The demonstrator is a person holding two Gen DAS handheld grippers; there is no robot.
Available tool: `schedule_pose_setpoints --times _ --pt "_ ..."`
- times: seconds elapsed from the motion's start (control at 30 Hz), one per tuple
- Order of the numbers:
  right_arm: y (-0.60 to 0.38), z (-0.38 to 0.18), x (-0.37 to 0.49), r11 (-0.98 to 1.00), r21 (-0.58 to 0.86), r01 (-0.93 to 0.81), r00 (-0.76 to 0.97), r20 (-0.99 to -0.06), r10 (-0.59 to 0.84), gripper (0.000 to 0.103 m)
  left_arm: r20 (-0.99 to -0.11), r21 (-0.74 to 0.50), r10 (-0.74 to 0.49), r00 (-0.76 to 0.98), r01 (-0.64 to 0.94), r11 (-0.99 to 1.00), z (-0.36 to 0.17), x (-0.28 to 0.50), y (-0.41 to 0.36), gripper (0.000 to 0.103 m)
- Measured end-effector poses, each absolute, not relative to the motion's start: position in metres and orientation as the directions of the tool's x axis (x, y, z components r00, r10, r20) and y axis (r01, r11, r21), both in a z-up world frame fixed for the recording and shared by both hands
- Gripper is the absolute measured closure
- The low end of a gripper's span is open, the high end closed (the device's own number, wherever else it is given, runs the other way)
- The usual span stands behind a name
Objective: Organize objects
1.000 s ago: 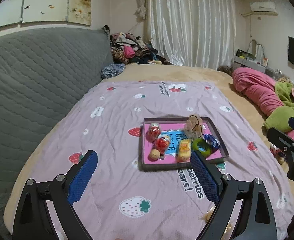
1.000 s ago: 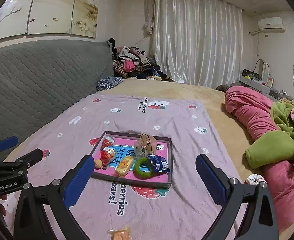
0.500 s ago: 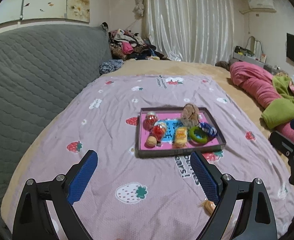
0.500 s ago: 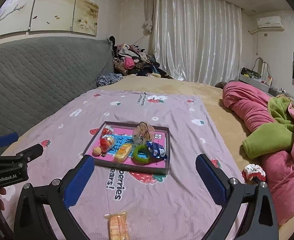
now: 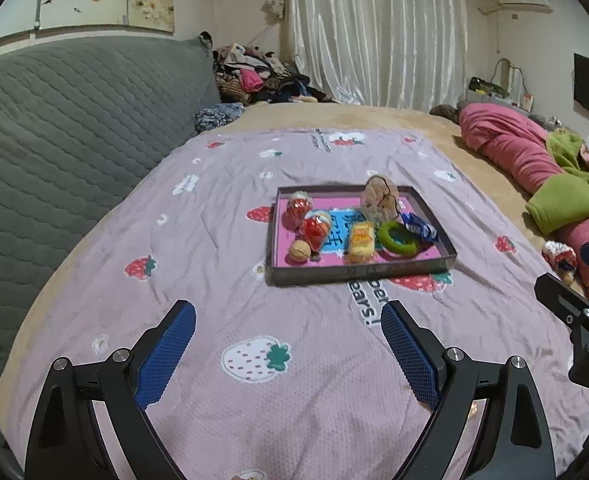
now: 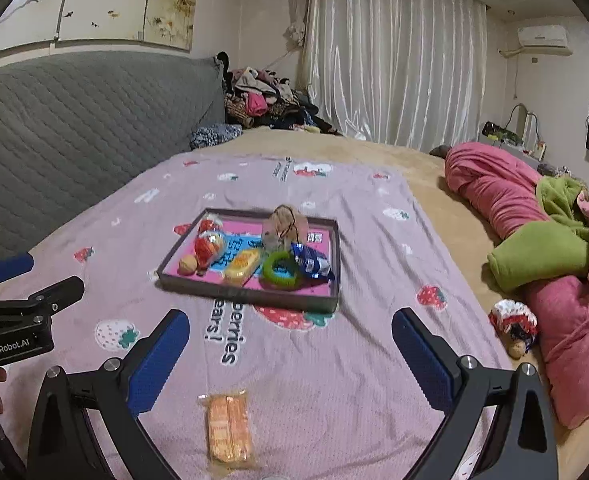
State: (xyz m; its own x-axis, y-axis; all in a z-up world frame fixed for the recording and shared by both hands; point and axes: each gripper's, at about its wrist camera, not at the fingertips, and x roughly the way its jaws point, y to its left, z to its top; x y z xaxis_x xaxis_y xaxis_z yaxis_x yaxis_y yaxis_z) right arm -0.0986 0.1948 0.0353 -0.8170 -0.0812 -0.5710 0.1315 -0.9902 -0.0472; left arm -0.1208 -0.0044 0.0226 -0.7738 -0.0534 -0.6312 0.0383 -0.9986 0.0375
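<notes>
Spreading across the bed, a lilac strawberry-print blanket (image 6: 334, 360) carries everything that matters here. A shallow dark-rimmed tray (image 6: 254, 294) with a pink floor sits mid-blanket, already holding a green ring (image 6: 280, 270), a yellow wrapped snack (image 6: 241, 266), a blue wrapper (image 6: 312, 262), red-and-clear wrapped sweets (image 6: 208, 246), a walnut (image 6: 187, 265) and a small netted pouch (image 6: 280, 228).

One item lies outside the tray: an orange wafer packet (image 6: 228, 428) in clear wrap, flat on the blanket well on the near side of the tray's front rim, its long axis running roughly toward the tray.

The right gripper (image 6: 290, 354) hangs over that packet, which shows just below and between its blue pads (image 6: 158, 364), slightly toward the left one, not touching either. Its jaws stand wide and empty. The left gripper (image 5: 288, 346), likewise spread and holding nothing, sits further from the packet, aimed at bare blanket short of the tray. The right hand looks the likelier to make the pick-up.
</notes>
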Motion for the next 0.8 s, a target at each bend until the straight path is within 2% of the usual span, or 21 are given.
schedule_pose_setpoints --times 0.37,0.8 --pt "0.198 0.014 -0.090 -0.991 -0.049 0.126 -0.790 -0.609 -0.070 0.001 -0.673 0.030 -0.023 -0.739 0.004 -1.000 -0.005 -0.113 0.009 0.009" --pt "0.203 -0.008 -0.085 -0.993 -0.039 0.113 -0.779 -0.624 -0.064 0.001 -0.681 0.039 -0.032 -0.732 0.007 -0.999 -0.022 -0.111 0.013 0.009"
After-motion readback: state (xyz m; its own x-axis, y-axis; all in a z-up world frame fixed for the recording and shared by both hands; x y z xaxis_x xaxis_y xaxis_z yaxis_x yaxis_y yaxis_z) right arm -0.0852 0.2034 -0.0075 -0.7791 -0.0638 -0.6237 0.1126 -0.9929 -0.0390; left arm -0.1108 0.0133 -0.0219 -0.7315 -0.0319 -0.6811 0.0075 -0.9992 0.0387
